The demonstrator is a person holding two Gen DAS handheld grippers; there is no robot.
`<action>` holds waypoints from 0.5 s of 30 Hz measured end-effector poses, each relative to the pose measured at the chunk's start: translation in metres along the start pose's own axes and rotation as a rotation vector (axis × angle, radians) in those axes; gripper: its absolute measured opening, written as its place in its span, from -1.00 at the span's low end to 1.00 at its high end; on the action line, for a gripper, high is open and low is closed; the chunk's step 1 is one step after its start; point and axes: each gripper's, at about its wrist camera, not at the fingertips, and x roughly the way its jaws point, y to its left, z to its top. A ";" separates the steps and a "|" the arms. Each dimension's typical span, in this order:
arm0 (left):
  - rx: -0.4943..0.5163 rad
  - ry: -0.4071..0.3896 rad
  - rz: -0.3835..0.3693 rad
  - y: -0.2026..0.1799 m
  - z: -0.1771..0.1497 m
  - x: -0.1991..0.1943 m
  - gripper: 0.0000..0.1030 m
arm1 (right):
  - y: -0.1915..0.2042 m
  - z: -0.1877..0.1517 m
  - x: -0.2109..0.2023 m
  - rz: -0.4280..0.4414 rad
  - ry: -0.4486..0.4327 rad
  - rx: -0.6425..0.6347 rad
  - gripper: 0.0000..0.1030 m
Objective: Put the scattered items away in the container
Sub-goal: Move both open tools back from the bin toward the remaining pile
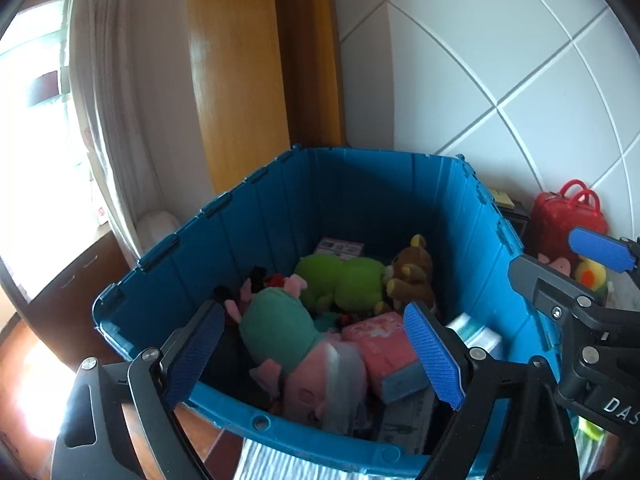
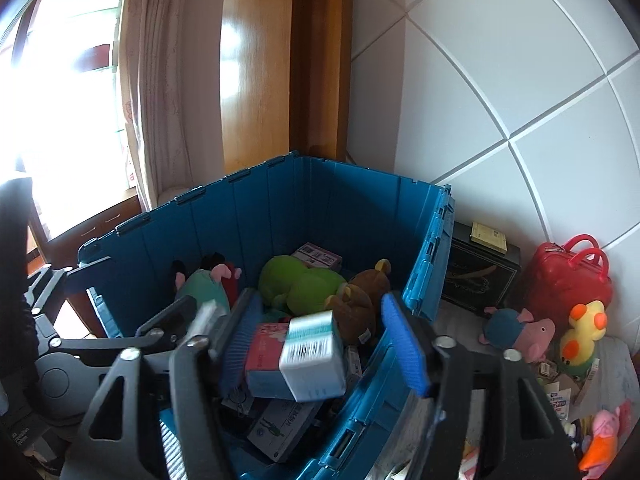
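Both grippers hung over the blue crate (image 1: 256, 216), L gripper (image 1: 316, 354) jaws wide w/ nothing gripped above a pink pig plush (image 1: 316, 380) inside, R gripper (image 2: 324, 340) jaws wide, white-teal box (image 2: 312, 354) loose between them.

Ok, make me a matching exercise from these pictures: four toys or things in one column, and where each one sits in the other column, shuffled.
Things:
1. green plush
2. red toy suitcase
3. yellow duck toy
4. dark box

Places:
A. outside the blue crate, right beside its wall, standing against the tiled wall
B. inside the blue crate, next to the brown bear
C. in front of the red toy suitcase
D. against the tiled wall, right of the dark box

Pairs: 1-B, 2-D, 3-C, 4-A
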 end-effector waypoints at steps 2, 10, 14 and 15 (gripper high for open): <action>-0.007 0.004 -0.008 0.000 0.001 -0.002 0.79 | -0.003 0.000 -0.005 -0.017 -0.012 0.008 0.59; -0.029 -0.004 -0.048 -0.014 -0.001 -0.020 0.80 | -0.024 -0.008 -0.040 -0.082 -0.061 0.042 1.00; -0.031 -0.021 -0.096 -0.033 0.003 -0.034 0.81 | -0.044 -0.016 -0.062 -0.124 -0.079 0.074 1.00; -0.028 -0.028 -0.109 -0.040 0.004 -0.038 0.81 | -0.050 -0.018 -0.068 -0.139 -0.082 0.081 1.00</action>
